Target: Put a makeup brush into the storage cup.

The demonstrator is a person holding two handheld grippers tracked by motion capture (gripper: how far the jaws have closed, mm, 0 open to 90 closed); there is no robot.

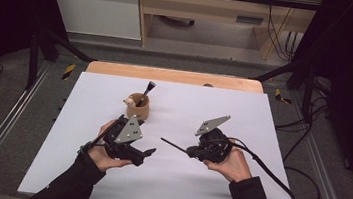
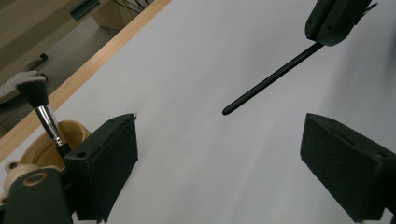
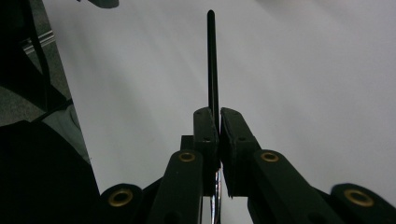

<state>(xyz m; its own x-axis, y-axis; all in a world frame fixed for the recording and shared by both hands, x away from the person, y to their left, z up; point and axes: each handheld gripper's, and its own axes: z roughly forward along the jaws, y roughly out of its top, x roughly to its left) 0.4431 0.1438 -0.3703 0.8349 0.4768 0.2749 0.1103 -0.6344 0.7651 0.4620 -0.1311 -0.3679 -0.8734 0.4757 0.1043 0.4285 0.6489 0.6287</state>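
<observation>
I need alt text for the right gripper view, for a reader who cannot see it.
The right gripper is shut on a thin black brush handle, which points straight away over the white table. A dark sleeve shows at the lower left.

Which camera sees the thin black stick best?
The left gripper view: the thin black stick shows side-on against the white table, tip free. The right gripper view looks along it, clamped in the jaws. The high view shows it small.

Table [image 1: 235, 186] bare between tongs; wooden cup [image 1: 139, 107] blocks far left.
</observation>
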